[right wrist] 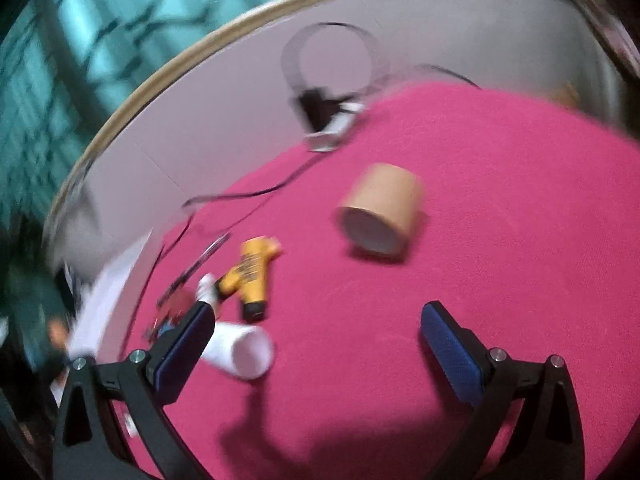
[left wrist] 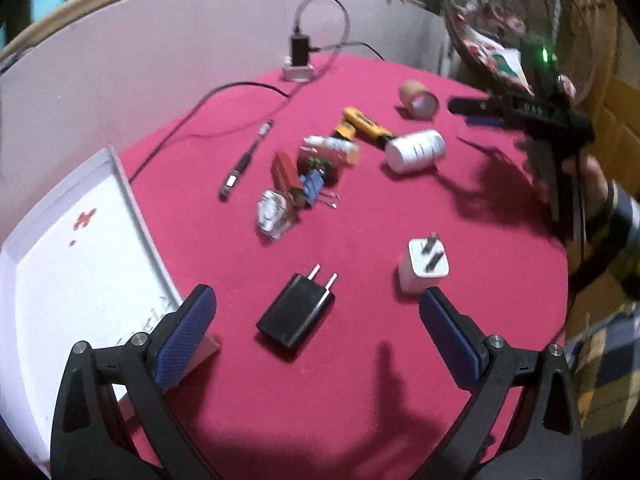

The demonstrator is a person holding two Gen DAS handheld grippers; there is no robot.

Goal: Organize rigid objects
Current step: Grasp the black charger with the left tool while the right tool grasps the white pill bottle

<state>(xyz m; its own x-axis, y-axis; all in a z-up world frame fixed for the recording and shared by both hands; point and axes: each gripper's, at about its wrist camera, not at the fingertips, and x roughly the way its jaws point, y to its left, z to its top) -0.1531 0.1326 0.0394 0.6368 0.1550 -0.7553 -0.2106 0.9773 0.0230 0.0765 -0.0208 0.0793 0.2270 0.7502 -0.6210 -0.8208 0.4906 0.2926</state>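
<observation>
Both hand-held grippers are wide open and hold nothing. The left hand-held gripper (left wrist: 318, 312) hangs over the black plug (left wrist: 296, 312) on the counter (left wrist: 360, 380). A crooked squeeze could make it slip away.

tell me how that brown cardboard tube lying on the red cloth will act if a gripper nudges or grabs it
The brown cardboard tube lies on its side, so a nudge across its length would probably roll it. Its open end shows it is hollow, so it is likely light and could crush under a hard squeeze. The red cloth looks soft and may slow any roll.
</observation>
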